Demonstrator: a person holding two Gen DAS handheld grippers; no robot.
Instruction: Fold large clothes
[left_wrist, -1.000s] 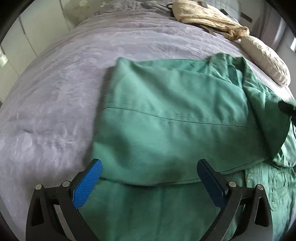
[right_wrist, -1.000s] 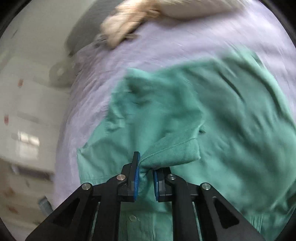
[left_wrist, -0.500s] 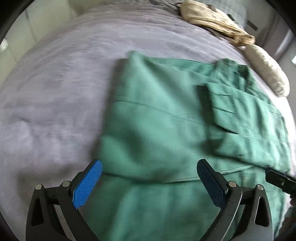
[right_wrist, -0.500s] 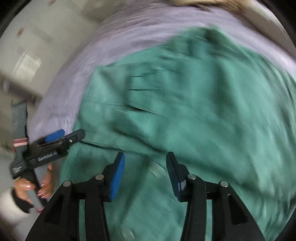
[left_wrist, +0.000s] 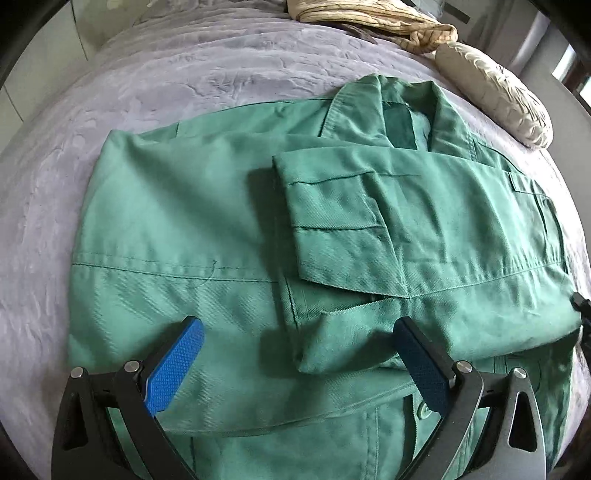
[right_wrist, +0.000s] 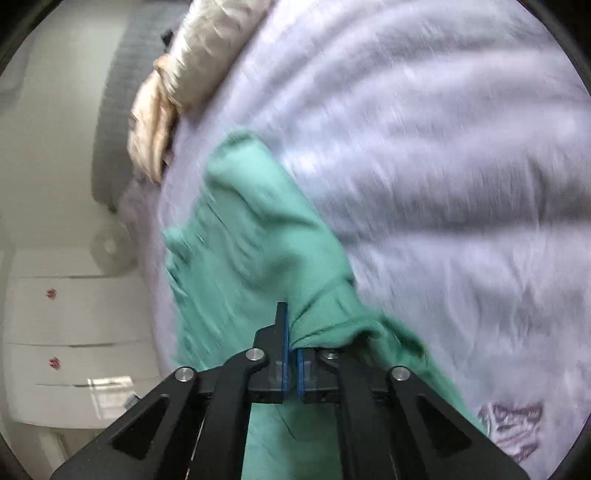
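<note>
Bed (left_wrist: 155, 74): grey cover. Green jacket (left_wrist: 184, 221) lies flat mid-bed, collar toward pillows (left_wrist: 495, 92), long axis running from pillows to me; both sleeves folded across chest. My right tool (right_wrist: 291, 363) clenched on jacket's side edge; my left tool (left_wrist: 295, 365) released, hovering above hem. Step: side fold. Next, likely: carry edge inward, flatten.

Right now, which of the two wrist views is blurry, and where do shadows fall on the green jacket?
Right wrist view: motion-smeared across the green jacket and bedspread; only the right tool, shut on a jacket fold, looks crisp. Left wrist view: sharp, edges bowed by the fisheye; soft shadows lie beside the folded sleeve and ahead of the open left tool.
</note>
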